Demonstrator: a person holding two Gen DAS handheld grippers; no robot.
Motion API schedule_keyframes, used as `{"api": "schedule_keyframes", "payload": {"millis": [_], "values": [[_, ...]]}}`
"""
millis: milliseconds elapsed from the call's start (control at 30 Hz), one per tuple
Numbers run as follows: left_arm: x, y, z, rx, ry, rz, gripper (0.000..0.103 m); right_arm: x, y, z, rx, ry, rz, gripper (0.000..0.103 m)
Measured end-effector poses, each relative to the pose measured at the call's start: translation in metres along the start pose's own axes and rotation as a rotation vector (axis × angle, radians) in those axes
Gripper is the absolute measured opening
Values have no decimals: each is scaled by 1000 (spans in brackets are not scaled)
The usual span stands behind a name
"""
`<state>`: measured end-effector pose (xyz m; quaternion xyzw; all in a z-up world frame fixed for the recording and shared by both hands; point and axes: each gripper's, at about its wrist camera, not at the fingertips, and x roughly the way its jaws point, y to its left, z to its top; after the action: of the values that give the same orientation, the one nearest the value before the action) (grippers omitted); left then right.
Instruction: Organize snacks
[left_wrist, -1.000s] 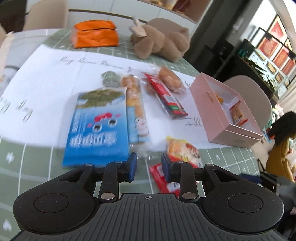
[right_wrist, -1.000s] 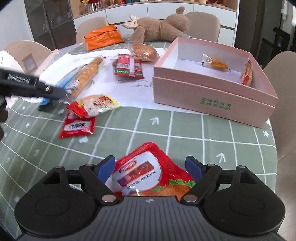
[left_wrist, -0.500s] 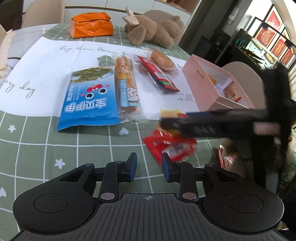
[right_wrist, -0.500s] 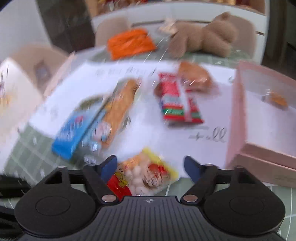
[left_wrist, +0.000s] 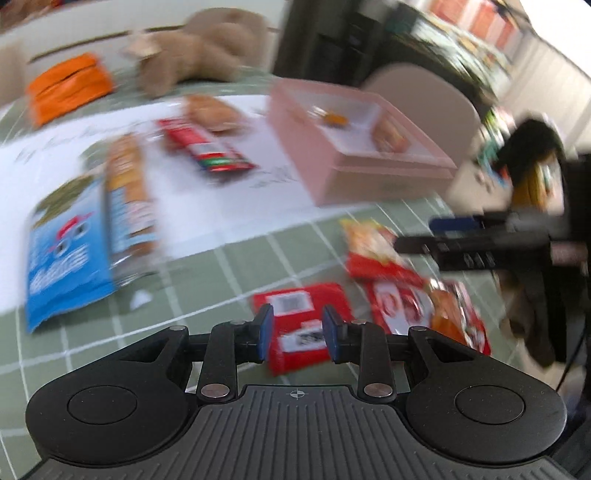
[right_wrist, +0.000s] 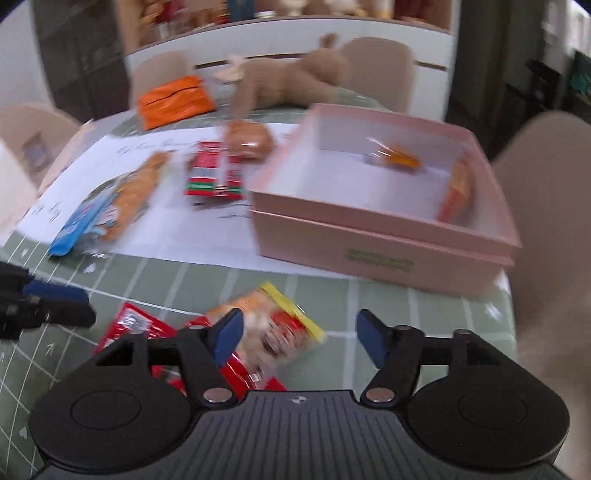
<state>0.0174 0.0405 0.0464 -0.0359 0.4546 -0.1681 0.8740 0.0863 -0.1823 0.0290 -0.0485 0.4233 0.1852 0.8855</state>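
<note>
Green checked tablecloth (right_wrist: 373, 314), pink box (right_wrist: 384, 254) near its edge, bare cloth before it.

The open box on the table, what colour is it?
Pink box, white inside; clearest in the right wrist view.

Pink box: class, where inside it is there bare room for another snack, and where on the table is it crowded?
The pink box floor is bare at its left and middle, between the orange sweet and the near wall. A packet leans on its right wall. It is crowded at the red packets by the yellow-edged packet.
</note>
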Motion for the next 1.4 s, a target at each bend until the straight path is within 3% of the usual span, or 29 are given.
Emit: {"api": "schedule_keyframes", "payload": {"millis": [133,233,300,433,533,600,767,900,1000,1100,1167,1233,1400], "values": [[12,-30,-9,161,37,57,33,3,-16,-17,83,5,-26,78],[19,-34,-17,224,57,132,37,3,-20,-24,141,3,10,81],[16,-28,-18,222,51,173,38,3,-16,-28,127,-10,9,85],[11,-4,-12,105,46,230,34,5,-8,-31,110,-27,2,91],[3,10,-8,-11,29,160,34,6,-5,-31,108,-28,3,91],[0,7,-5,-9,12,101,34,5,-6,-31,105,-22,14,91],[11,-32,-4,283,68,35,35,-11,-7,-35,47,-5,68,91],[25,-40,-6,363,88,76,36,-32,-5,-41,-50,48,226,91],[33,-35,4,283,60,110,38,-42,10,-51,-180,54,236,91],[41,-22,16,161,34,141,34,-34,28,-59,-262,42,149,91],[40,-14,23,103,29,112,33,-19,36,-59,-251,56,80,91],[35,-4,28,56,8,47,34,-12,35,-55,-181,41,65,92],[37,14,40,44,-42,52,34,-6,36,-51,-130,16,44,93]]}}
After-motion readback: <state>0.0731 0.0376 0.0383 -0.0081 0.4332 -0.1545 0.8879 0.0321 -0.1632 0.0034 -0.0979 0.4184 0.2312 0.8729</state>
